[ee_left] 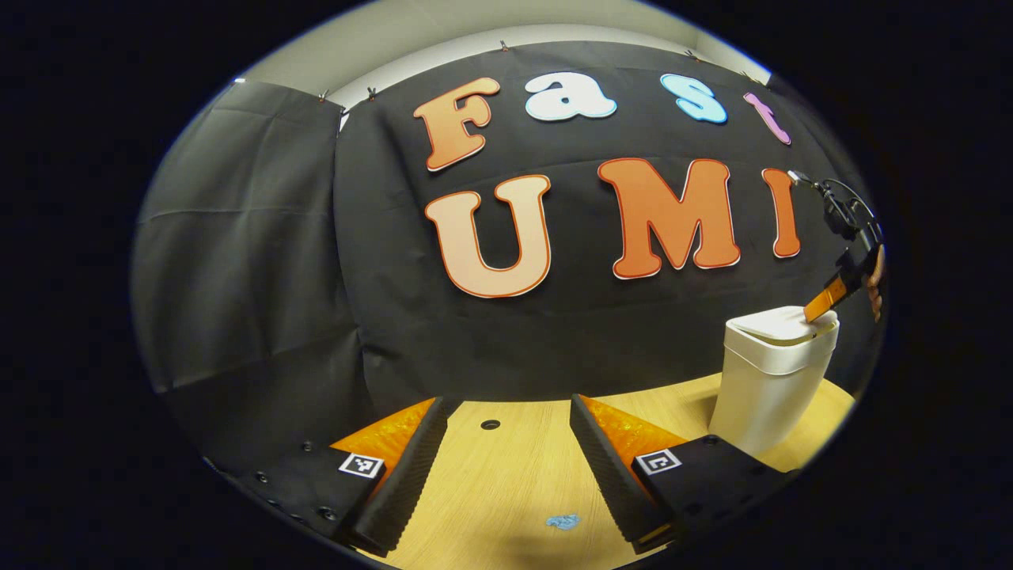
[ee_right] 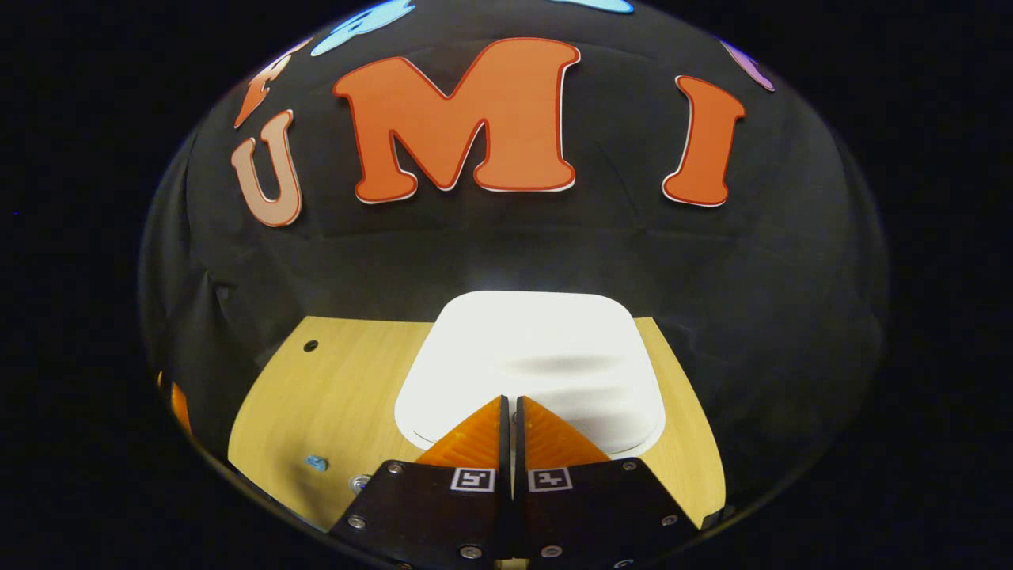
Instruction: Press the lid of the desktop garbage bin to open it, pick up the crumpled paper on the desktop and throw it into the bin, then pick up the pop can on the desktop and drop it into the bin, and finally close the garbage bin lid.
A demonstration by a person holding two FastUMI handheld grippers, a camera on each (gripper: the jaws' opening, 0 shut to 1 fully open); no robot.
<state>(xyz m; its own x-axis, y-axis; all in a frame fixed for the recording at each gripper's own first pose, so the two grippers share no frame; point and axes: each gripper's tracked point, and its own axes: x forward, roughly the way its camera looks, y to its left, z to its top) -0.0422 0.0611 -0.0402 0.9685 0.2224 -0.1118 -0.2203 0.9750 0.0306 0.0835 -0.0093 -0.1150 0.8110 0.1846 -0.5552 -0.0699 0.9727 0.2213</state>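
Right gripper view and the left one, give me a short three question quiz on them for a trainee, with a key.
1. True or false: the right hand-held gripper has its fingers closed together, with its tips at the bin lid.
2. Multiple choice: the left hand-held gripper is A) shut on the lid, B) open above the wooden table, C) shut on a can.
3. Fill in: the white bin has its lid ____ (raised or down).

Key:
1. True; the left gripper view shows the tips meeting the lid.
2. B; its fingers stand wide apart with nothing between them.
3. Down; the lid lies flat on the bin.
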